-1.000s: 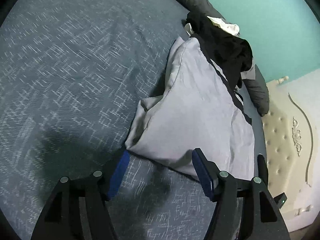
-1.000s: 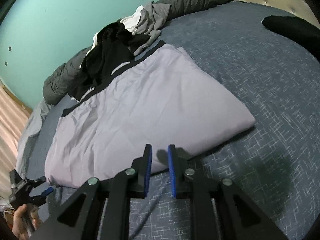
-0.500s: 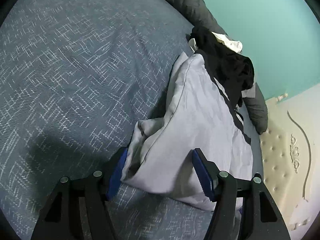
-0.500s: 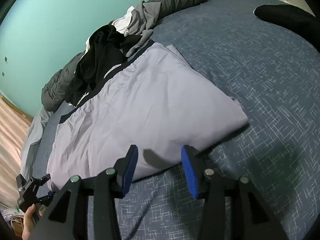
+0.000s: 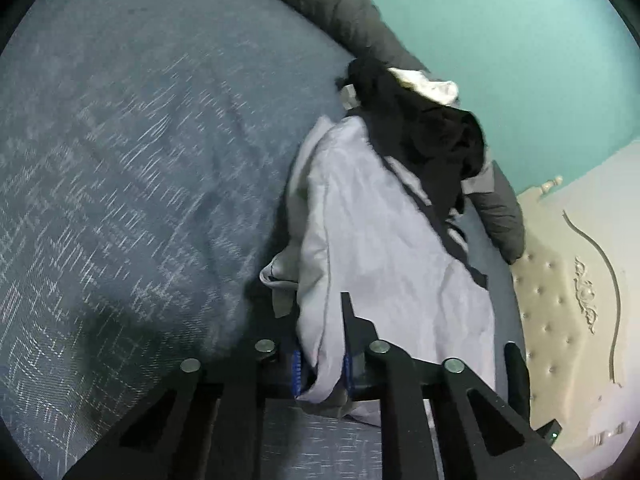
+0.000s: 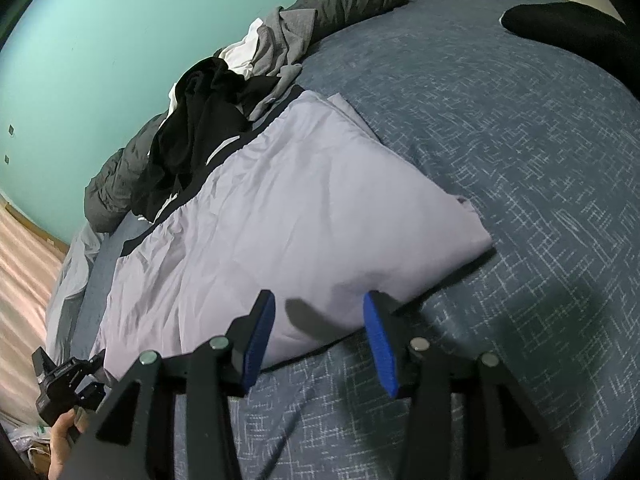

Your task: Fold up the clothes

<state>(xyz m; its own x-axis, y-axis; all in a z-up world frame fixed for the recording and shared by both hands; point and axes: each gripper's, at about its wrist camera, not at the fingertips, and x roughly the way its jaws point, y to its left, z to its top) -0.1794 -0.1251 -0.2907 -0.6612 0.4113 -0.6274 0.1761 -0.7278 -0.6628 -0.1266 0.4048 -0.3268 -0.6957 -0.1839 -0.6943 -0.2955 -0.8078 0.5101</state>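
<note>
Left wrist view: the left gripper point(image 5: 322, 368), closing, pinches a corner of the pale lilac folded cloth garment point(image 5: 384, 248) lying at 1 o'clock on the blue bed point(image 5: 140, 160). The right gripper point(image 6: 320, 332) hangs spread, empty. Unfolded dark clothes point(image 6: 200, 120) remain.

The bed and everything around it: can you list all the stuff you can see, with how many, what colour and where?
bedspread: one, blue-grey with pale flecks, covers the bed.
lilac garment: one, pale purple with a dark waistband, flat on the bedspread.
clothes pile: one heap, black, grey and white, beyond the garment by the wall.
dark duvet: one, charcoal, along the wall edge of the bed.
wall: teal, behind the bed.
headboard: one, cream, tufted.
floor: pinkish, beside the bed.
left tongs: black with blue pads, closing on the garment's corner.
right tongs: same colours, open at the garment's near edge.
hand: one, holding the left tongs.
</note>
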